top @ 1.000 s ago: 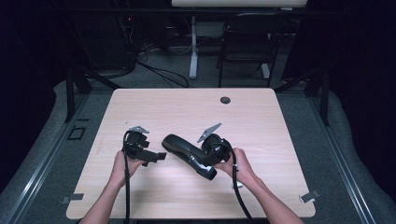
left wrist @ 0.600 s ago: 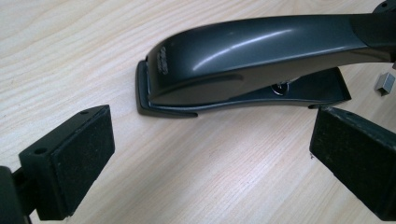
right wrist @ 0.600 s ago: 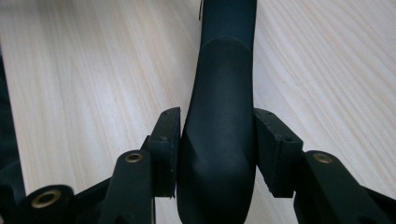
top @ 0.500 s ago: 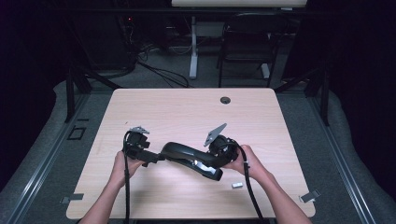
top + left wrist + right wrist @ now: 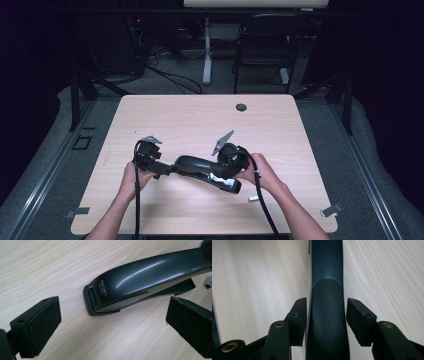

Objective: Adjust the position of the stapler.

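Note:
A black stapler (image 5: 202, 167) lies on the wooden table (image 5: 200, 125), its front end pointing left. My left gripper (image 5: 165, 169) faces that end with its jaws wide apart. In the left gripper view the stapler's nose (image 5: 140, 282) lies just beyond the open gripper (image 5: 115, 322), untouched. My right gripper (image 5: 221, 176) straddles the stapler's rear. In the right gripper view the pads (image 5: 299, 312) stand on either side of the dark body (image 5: 327, 322), with a narrow gap on the right. The jaws of this gripper (image 5: 327, 312) have just been opening.
A small silver strip of staples (image 5: 253, 198) lies by the right wrist, and its end shows at the right edge (image 5: 208, 281). A round cable hole (image 5: 241, 107) sits near the table's far edge. Tape marks (image 5: 330, 211) lie at the near corners.
The right hand has shifted slightly right, and the stapler has swung to lie flatter across the table with its nose closer to the left gripper. The left hand has stayed put.

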The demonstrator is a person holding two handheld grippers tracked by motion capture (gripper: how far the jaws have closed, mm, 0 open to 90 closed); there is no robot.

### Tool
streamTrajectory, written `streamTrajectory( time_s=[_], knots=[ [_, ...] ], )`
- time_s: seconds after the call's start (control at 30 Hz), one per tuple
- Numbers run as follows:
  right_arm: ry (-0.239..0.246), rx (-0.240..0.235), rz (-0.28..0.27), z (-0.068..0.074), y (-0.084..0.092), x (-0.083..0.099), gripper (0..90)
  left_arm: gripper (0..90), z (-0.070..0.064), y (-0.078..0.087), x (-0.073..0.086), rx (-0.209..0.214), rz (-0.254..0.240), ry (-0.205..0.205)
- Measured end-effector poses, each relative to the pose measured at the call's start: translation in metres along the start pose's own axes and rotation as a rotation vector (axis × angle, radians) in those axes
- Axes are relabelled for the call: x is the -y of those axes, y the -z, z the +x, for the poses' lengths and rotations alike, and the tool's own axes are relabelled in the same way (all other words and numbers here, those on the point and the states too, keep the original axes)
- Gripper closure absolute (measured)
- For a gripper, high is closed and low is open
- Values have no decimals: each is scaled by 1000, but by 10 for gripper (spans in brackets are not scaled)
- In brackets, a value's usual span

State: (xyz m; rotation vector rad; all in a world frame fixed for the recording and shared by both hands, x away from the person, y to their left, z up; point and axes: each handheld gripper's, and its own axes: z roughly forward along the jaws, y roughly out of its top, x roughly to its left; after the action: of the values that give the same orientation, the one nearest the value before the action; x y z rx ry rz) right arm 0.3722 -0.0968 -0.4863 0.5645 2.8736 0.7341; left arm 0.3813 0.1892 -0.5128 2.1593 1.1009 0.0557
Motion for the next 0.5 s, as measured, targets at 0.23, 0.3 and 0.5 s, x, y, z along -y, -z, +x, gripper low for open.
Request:
streamTrajectory(
  time_s=[0.23, 0.3, 0.5],
  knots=[
    [17, 12, 25, 3, -12, -13, 588, 2, 3, 1, 1, -13, 1, 16],
    [30, -5, 16, 1, -12, -12, 582, 2, 2, 1, 0, -12, 10, 2],
    [102, -64, -15, -9, -11, -5, 590, 2, 1, 1, 0, -11, 9, -1]
  ],
)
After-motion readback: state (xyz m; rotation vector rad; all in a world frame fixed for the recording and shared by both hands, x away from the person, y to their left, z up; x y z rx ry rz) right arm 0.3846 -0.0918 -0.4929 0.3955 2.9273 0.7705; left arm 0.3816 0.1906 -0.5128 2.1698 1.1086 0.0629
